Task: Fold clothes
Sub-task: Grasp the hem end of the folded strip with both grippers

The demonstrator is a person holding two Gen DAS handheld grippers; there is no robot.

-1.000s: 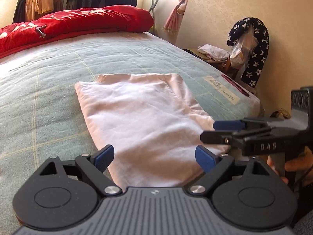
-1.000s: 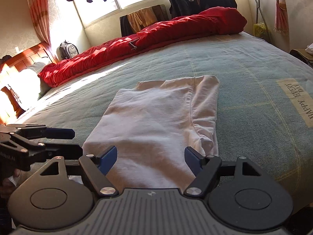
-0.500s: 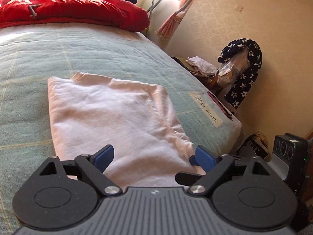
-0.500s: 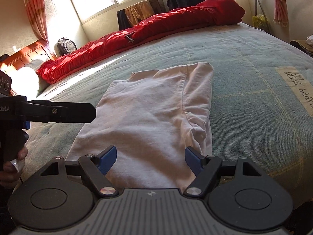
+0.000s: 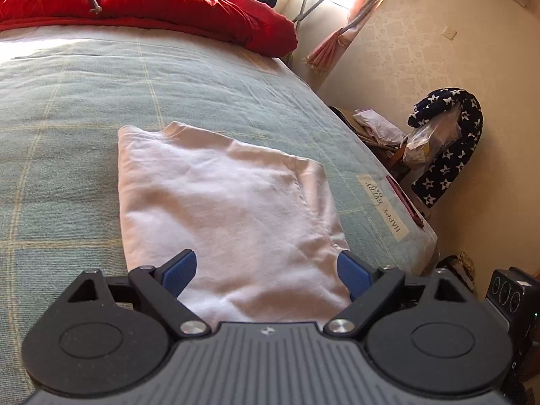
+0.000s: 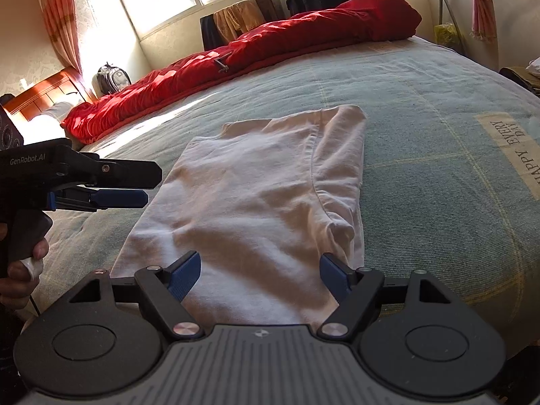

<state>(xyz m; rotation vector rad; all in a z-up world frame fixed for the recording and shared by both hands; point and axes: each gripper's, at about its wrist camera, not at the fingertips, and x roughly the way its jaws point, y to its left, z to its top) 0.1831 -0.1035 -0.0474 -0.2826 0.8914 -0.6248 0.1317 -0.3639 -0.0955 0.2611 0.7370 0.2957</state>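
left tool [image 6: 118, 185] held by a hand [image 6: 23, 270] off the shirt's left edge, fingers spread wide with nothing in them, folded white shirt [image 6: 263, 199] flat on the green bed [image 6: 422, 108], right tool [image 6: 260, 273] over the near hem, also wide, empty, red quilt [image 6: 270, 40] at the back

Wide bed [image 5: 209, 77] with pale green checked cover, partly folded white shirt [image 5: 233, 209] lying flat near its front edge, red quilt [image 6: 256, 44] bunched along far side, sewn label [image 6: 513, 155] reading HAPPY EVERY DAY
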